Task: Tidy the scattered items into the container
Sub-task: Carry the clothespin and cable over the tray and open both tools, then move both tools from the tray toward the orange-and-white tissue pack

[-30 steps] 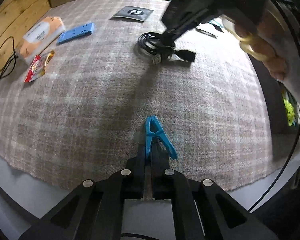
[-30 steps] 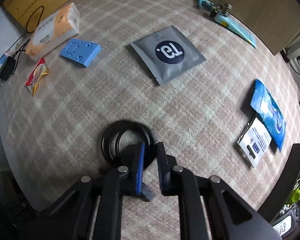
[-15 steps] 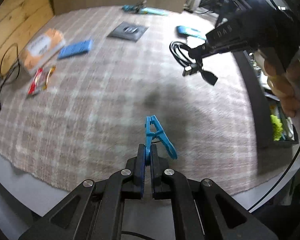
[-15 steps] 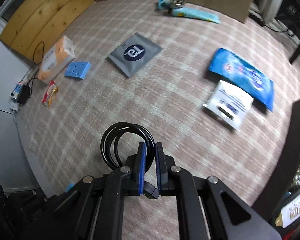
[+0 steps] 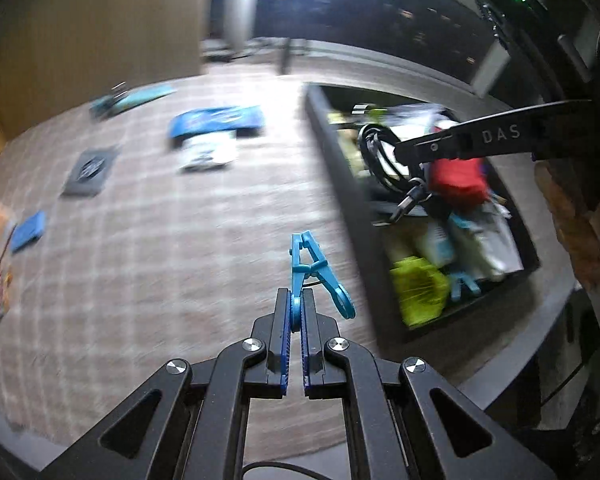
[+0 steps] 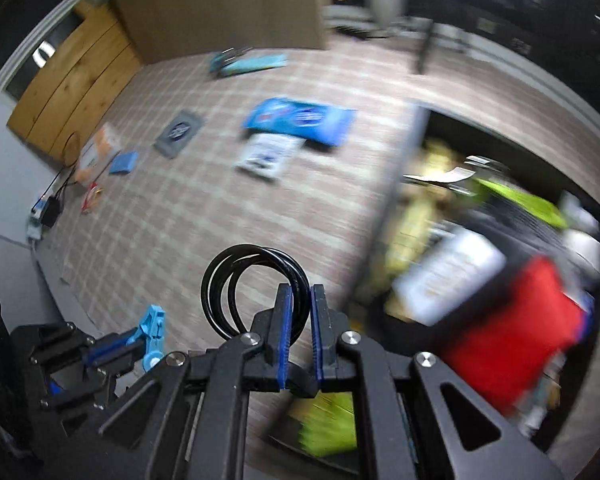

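The left gripper [image 5: 296,300] is pinched on a blue clothes peg [image 5: 314,270], held above the checked rug [image 5: 180,260] near the black tray [image 5: 352,184]. The right gripper [image 6: 299,300] is clamped on a coiled black cable [image 6: 236,276], carried over the tray's rim. A blue packet [image 6: 300,120] is seen lying mid-rug.

Crammed container [image 5: 342,184], clear checked cloth [image 5: 180,260] alongside
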{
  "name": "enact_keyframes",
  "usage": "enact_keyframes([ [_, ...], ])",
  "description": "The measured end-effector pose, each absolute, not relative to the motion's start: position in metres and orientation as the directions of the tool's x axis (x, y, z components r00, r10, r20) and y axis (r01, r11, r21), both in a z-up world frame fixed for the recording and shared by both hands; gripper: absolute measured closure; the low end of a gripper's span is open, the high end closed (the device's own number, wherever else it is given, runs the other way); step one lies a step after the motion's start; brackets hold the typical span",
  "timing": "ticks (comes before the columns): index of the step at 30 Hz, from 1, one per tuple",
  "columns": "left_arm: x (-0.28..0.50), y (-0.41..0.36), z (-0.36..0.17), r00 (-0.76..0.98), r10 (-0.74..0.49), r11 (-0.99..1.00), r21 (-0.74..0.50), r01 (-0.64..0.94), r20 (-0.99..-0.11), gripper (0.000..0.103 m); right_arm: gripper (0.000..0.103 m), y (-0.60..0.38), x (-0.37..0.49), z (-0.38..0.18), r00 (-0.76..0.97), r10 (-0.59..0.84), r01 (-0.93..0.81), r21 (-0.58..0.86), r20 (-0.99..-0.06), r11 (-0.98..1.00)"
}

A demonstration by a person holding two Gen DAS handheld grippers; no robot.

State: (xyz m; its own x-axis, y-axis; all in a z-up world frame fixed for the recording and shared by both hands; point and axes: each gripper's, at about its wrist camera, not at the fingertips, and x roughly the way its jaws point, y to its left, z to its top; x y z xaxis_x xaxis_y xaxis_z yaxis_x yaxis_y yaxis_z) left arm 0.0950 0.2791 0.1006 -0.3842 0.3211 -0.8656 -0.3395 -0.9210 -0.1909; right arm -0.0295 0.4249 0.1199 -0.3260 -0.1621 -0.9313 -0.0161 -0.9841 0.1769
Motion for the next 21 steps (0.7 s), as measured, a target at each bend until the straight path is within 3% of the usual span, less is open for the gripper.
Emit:
enact_keyframes([
  [13, 0.092, 0.398, 0.118, -0.324, 0.407, -0.831, -0.199, -0.519, -0.854, 0.099, 0.094, 0.574, 0.059, 0.135, -0.353, 0.029, -0.28, 0.076, -0.935, -0.957],
  [14, 0.091, 0.404, 0.118, -0.313, 0.414, -0.824, -0.206, -0.528, -0.855, 0.096, 0.094, 0.58, 0.062, 0.134, -0.351, 0.041, -0.294, 0.069, -0.936, -0.953],
  [15, 0.088, 0.407, 0.117, -0.298, 0.415, -0.824, -0.216, -0.523, -0.86, 0.078, 0.093, 0.586, 0.064, 0.133, -0.349, 0.057, -0.309, 0.058, -0.935, -0.949],
  [17, 0.085, 0.408, 0.118, -0.307, 0.413, -0.836, -0.223, -0.502, -0.857, 0.057, 0.09, 0.593, 0.066, 0.133, -0.338, 0.065, -0.324, 0.052, -0.939, -0.945],
  [21, 0.085, 0.402, 0.122, -0.338, 0.389, -0.851, -0.193, -0.489, -0.857, 0.065, 0.089, 0.596, 0.07, 0.141, -0.363, 0.06, -0.327, 0.066, -0.93, -0.943],
])
